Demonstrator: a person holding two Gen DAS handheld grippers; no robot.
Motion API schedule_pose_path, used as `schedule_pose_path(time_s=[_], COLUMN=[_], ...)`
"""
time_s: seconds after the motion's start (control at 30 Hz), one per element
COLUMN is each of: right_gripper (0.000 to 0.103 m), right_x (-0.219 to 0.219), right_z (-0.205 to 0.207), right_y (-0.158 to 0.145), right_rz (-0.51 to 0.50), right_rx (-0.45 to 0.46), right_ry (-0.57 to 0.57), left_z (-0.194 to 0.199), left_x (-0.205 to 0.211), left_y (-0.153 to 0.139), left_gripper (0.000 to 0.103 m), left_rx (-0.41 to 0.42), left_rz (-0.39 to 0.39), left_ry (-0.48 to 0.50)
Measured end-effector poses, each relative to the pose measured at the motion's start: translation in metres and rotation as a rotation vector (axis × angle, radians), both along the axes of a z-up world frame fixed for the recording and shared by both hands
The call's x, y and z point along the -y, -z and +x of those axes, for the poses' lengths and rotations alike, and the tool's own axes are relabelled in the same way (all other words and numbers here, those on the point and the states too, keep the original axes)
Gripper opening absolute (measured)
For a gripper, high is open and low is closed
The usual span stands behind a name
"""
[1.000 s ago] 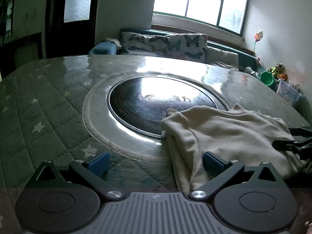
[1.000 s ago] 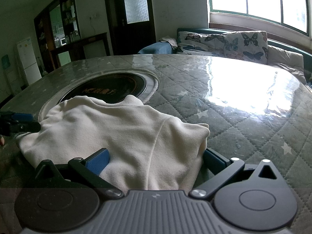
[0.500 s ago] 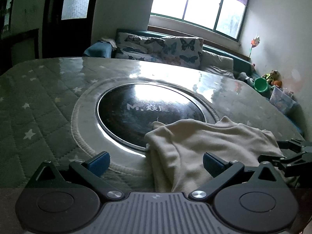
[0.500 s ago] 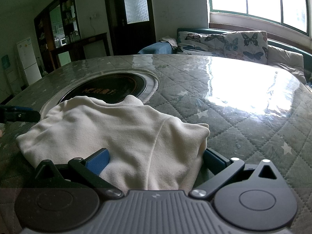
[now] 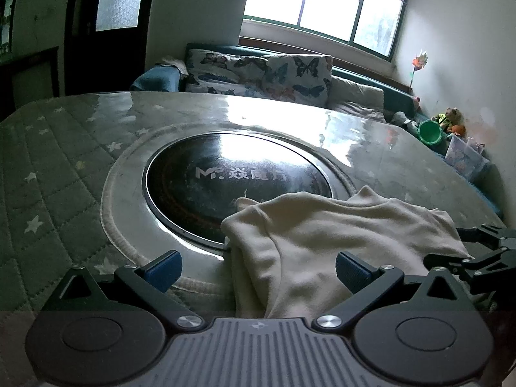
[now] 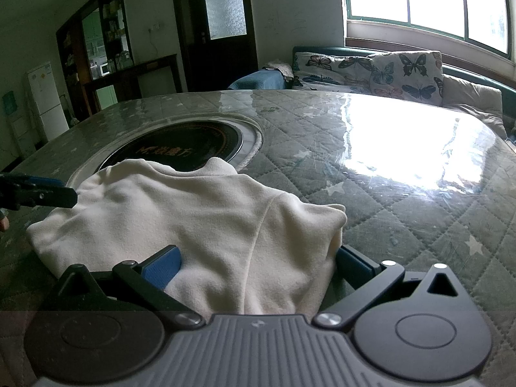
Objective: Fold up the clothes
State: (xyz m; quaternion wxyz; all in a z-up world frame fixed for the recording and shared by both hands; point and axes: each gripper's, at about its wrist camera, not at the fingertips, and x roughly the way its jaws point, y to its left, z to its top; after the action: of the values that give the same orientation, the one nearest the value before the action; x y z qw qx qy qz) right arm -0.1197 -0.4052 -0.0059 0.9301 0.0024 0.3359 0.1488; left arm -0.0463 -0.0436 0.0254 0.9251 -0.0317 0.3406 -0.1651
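Note:
A cream fleece garment [image 5: 338, 245] lies folded in a heap on the quilted green table cover, partly over the black round hotplate [image 5: 232, 180]. It also shows in the right wrist view [image 6: 206, 225]. My left gripper [image 5: 256, 267] is open, its jaws wide, at the garment's left edge; it appears from the side in the right wrist view [image 6: 42, 193]. My right gripper [image 6: 258, 267] is open with the garment's near edge lying between its fingers; it shows at the right of the left wrist view [image 5: 477, 251].
The table [image 6: 403, 200] has a glossy clear cover with glare. A sofa with butterfly cushions [image 5: 267, 74] stands behind it under the window. A green bucket and toys [image 5: 432, 132] sit at the far right. A cabinet and fridge [image 6: 42, 100] stand at the left.
My left gripper has drawn back and risen from the garment's left edge, staying open. The garment and my right gripper have not moved.

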Motion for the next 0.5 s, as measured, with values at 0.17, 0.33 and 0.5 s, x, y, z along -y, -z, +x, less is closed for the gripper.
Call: schedule_pose_path(time_s=[0.17,0.33,0.5], right_gripper=[0.103,0.103,0.103], right_x=[0.0000,0.0001,0.0001], right_z=[0.0000,0.0000,0.0000], right_y=[0.0000,0.0000,0.0001], right_rz=[0.000,0.000,0.000], right_rx=[0.000,0.000,0.000], right_ry=[0.000,0.000,0.000], left_z=[-0.0013,-0.0024,-0.0020], left_x=[-0.0003,-0.0030,-0.0058], left_y=[0.0031,0.0064,0.0093], left_gripper=[0.103,0.103,0.103], left_rx=[0.000,-0.003,-0.014], left_rz=[0.009,0.011,0.006], left_ry=[-0.014,-0.031,-0.039])
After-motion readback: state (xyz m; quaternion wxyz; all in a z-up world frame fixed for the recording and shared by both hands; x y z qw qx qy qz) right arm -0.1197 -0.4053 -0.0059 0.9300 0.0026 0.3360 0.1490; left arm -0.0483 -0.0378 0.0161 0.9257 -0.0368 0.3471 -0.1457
